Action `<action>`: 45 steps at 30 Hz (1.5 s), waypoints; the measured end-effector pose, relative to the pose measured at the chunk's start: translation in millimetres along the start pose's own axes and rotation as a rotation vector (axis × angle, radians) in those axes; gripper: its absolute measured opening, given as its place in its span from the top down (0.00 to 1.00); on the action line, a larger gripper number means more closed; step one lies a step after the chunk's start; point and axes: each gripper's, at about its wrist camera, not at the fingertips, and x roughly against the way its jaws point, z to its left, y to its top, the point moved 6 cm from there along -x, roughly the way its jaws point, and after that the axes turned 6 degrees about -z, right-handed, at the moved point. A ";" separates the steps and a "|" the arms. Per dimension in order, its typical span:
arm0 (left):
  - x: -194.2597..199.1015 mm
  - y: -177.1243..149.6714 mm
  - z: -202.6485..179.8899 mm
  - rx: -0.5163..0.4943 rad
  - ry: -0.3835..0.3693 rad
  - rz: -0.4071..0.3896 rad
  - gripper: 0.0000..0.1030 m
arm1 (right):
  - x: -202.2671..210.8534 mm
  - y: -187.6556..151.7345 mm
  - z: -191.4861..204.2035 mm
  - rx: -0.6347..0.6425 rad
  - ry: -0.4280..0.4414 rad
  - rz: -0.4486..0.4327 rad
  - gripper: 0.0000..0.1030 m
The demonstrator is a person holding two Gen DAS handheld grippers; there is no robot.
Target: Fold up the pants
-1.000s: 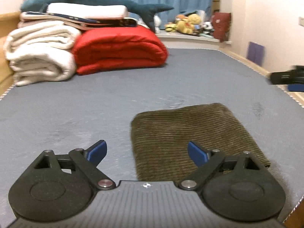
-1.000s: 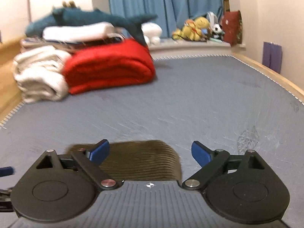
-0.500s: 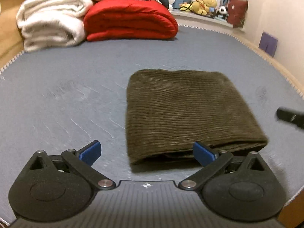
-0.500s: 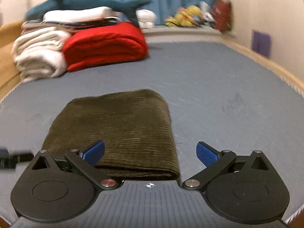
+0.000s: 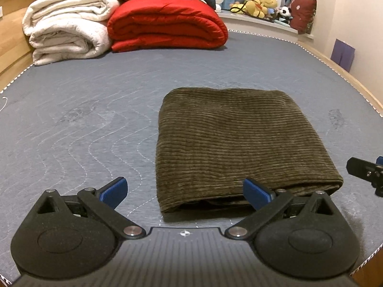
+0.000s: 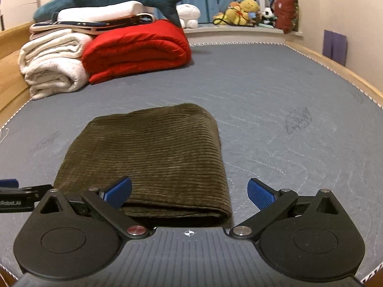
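Olive corduroy pants [image 5: 234,141], already folded into a compact rectangular bundle, lie flat on the grey quilted mattress [image 5: 79,119], directly ahead of both tools and well apart from the red quilt [image 5: 167,24] and white blankets [image 5: 67,28] stacked at the far end. The left gripper [image 5: 185,190] stands with jaws spread wide and empty, straddling the bundle's near-left corner; the right gripper [image 6: 189,191], equally wide and empty, straddles the near-right corner. The open, layered edge faces the tools, while the rounded fold lies on the far side. The bundle runs slightly longer away from the tools than across. Neither hand is clearly nearer. Judged from this layout, the folding appears essentially complete.
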 end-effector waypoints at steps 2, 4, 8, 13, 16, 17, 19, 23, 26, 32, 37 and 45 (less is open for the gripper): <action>0.4 0.0 -1.6 0.001 -0.008 0.000 0.00 | 0.0 0.1 -0.4 0.013 -0.008 -0.003 0.01; 0.7 -0.4 -3.1 -0.001 -0.015 0.003 0.00 | -0.6 -0.3 -1.7 0.009 -0.009 0.004 0.01; 2.7 -2.6 -6.3 -0.011 -0.025 0.003 0.00 | -0.8 -0.9 -2.1 0.003 -0.008 0.010 0.01; 3.4 -3.9 -5.5 -0.010 -0.026 0.005 0.00 | 0.3 -0.3 2.0 0.011 0.000 0.006 0.01; 3.5 -3.6 -5.1 -0.009 -0.027 0.006 0.00 | -0.1 -1.4 5.1 0.013 0.005 0.007 0.01; 3.5 -3.6 -5.5 -0.010 -0.028 0.006 0.00 | -0.5 -1.8 6.0 0.015 0.005 0.008 0.01; 3.5 -3.8 -5.8 -0.011 -0.030 0.004 0.00 | -1.0 -2.0 6.1 0.015 0.005 0.010 0.01; 4.2 -3.8 -6.9 -0.012 -0.035 0.004 0.00 | -1.7 -1.6 6.0 0.010 0.002 0.012 0.01; 4.5 -3.8 -8.1 -0.018 -0.042 0.003 0.00 | -2.8 -2.5 7.8 0.014 0.002 0.013 0.01; 5.1 -4.6 -7.8 -0.015 -0.044 0.003 0.00 | -5.7 -3.2 10.0 0.014 0.001 0.023 0.01; 6.6 -4.1 -5.2 -0.009 -0.041 -0.004 0.00 | -6.2 -3.8 13.2 0.020 0.004 0.024 0.01; 7.5 -2.8 -4.1 -0.010 -0.047 -0.005 0.00 | -9.6 -7.1 15.6 0.020 -0.002 0.037 0.01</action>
